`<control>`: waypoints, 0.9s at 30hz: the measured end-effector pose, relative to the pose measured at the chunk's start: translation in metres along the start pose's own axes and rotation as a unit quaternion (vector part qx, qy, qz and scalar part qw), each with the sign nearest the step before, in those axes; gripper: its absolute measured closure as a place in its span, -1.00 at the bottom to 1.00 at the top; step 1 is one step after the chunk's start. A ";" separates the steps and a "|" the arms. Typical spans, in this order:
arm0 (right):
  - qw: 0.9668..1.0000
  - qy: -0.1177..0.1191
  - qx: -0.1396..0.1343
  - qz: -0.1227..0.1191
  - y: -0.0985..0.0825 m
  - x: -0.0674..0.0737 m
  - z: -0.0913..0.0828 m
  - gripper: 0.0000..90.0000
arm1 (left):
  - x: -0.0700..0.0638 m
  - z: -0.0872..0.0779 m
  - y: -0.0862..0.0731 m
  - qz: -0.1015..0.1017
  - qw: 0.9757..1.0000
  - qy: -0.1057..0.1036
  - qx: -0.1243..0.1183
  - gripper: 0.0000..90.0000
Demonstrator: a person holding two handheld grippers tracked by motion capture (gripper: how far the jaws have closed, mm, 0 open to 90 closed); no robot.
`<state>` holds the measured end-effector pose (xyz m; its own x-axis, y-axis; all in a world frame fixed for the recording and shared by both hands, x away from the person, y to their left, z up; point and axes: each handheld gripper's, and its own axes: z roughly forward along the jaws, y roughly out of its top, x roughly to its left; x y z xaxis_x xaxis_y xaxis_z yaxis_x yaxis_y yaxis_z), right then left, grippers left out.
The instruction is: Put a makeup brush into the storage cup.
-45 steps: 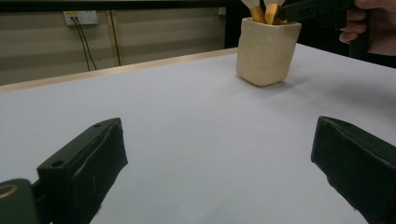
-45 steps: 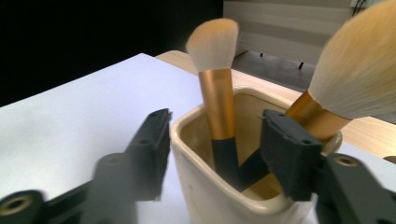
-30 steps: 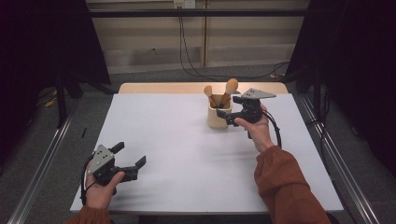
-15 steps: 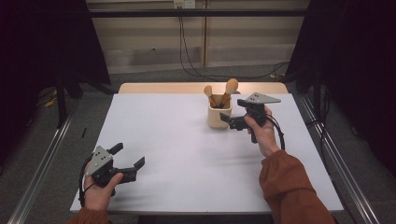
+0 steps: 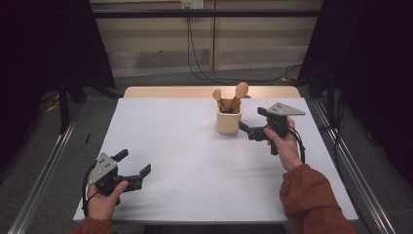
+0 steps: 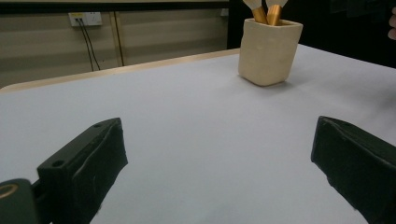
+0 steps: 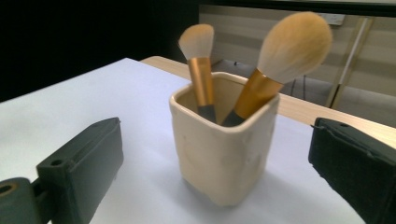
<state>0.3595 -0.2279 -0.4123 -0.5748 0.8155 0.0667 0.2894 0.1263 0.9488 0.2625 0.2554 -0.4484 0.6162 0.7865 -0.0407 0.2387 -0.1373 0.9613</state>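
Right gripper (image 5: 247,130): hovering just right of the cup, jaws spread wide and gripping nothing; in the right gripper view the cup is sitting ahead of the two black jaws, in line with the gap between them.
Left gripper (image 5: 132,166): resting at the table's near left corner, well apart from the cup, jaws gaping wide and holding nothing.
Cream ceramic cup (image 5: 229,121): standing upright on the far right part of the table, near its back edge, not being touched by either gripper.
Makeup brushes (image 7: 285,60): two of them, with gold ferrules and pale bristles, standing bristles-up inside the cup and leaning apart from each other; the larger one is tilting toward the right in the right gripper view.
White table (image 5: 195,165): carrying the cup, with a wooden strip showing along its far edge.
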 end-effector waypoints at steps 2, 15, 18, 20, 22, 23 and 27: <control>1.000 -0.002 0.000 0.000 -0.002 -0.001 -0.004 -0.92 | 0.000 0.000 0.000 0.001 1.000 0.000 0.001 -0.93; 1.000 -0.004 -0.014 0.017 -0.014 0.002 -0.025 -0.95 | 0.000 0.000 0.000 0.003 1.000 -0.002 0.001 -0.93; 1.000 -0.010 -0.016 0.017 -0.018 0.003 -0.029 -0.96 | -0.001 0.001 0.000 0.001 1.000 -0.002 0.001 -0.93; 1.000 -0.011 -0.017 0.020 -0.020 0.003 -0.031 -0.96 | -0.001 0.001 0.000 0.002 1.000 -0.001 0.001 -0.93; 1.000 -0.019 -0.016 0.015 -0.021 0.004 -0.034 -0.96 | -0.001 0.001 0.000 0.002 1.000 -0.001 0.000 -0.93; 1.000 -0.020 -0.017 0.016 -0.022 0.004 -0.035 -0.96 | -0.001 0.001 0.000 0.002 1.000 -0.001 0.000 -0.93; 1.000 -0.024 -0.013 0.015 -0.026 0.005 -0.041 -0.97 | -0.001 0.000 0.000 0.002 1.000 -0.001 0.001 -0.93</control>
<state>0.3172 -0.2504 -0.4239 -0.5285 0.8451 0.0804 0.2850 0.0874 0.9545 0.2626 0.2547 -0.4482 0.6188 0.7847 -0.0378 0.2379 -0.1413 0.9609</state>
